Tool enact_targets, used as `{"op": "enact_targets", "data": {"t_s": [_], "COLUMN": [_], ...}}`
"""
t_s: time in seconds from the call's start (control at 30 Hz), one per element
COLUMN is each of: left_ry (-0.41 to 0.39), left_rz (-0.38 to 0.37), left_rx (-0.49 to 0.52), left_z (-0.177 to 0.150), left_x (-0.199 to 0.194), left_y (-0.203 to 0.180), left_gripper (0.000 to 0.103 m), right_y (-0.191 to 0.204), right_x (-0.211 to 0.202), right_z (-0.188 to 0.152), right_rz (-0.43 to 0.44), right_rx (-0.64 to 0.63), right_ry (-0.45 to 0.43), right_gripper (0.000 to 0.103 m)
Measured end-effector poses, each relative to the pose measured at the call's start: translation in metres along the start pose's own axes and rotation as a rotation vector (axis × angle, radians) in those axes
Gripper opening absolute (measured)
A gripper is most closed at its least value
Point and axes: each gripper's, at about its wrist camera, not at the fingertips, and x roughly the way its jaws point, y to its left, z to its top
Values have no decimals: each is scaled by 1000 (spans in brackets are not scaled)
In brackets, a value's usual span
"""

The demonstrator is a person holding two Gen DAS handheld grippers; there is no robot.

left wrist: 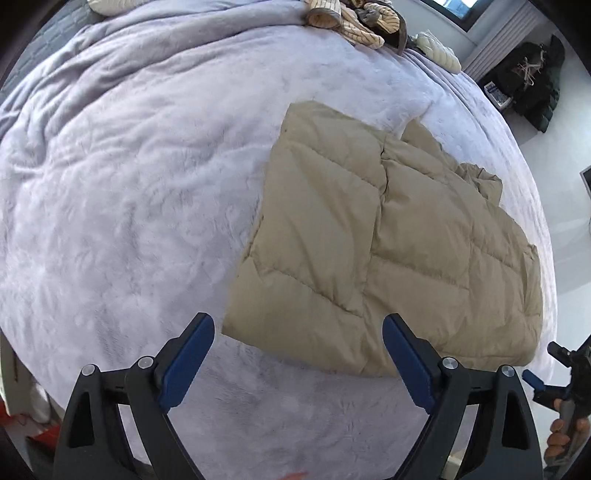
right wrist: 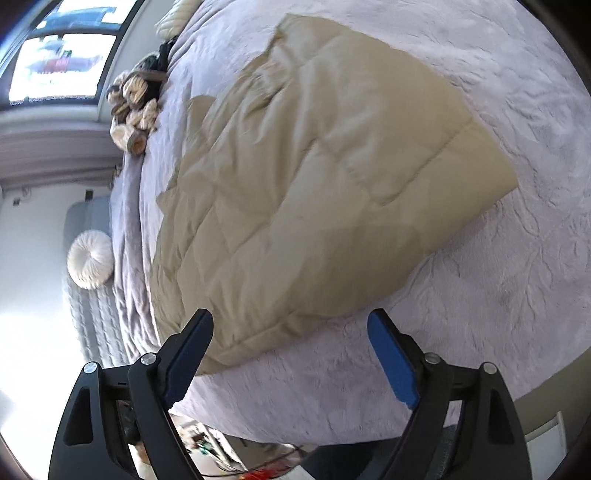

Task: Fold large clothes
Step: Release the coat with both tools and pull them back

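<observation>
Folded beige quilted jacket [left wrist: 388,236] lies flat on the lilac fleece blanket [left wrist: 129,203] that covers the bed, toward the bed's right side and near its front edge, one panel laid over the other with a seam running down the middle. The left gripper [left wrist: 298,334] hovers above the blanket just short of the jacket's near edge, its blue-padded fingers [left wrist: 188,354] spread wide apart, holding nothing and touching nothing. The right gripper [right wrist: 290,328] hangs over the jacket's near corner at the blanket's front edge, its jaws likewise wide apart and empty, clear of the fabric. In the left wrist view it shows at the lower right edge, held in the person's hand [left wrist: 563,432]. Striped cream clothes [left wrist: 354,18] sit bunched at the bed's far edge.
</observation>
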Motion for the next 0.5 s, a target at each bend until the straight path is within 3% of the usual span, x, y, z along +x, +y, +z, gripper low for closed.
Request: {"op": "enact_targets", "data": {"t_s": [0.1,0.27,0.33,0.5], "left_ry": [-22,-26,-11,37], "left_rz": [19,60,97,95], "left_rx": [-7,-44,-46,-100], "left_z": [3,10,13,14], "left_x": [-6,-1,6,31], "left_y": [4,14,19,43], "left_gripper": [93,93,93,93], "right_y": [11,45,54,69], "right_x": [-2,-1,4,18], "right_z": [-16,-38,-43,-50], "right_rz": [-67,-220,-279,-284], "right_rx": [-83,-262,-316,-351], "right_ry": [-2,-65,-47,43], "right_gripper": [103,103,103,103]}}
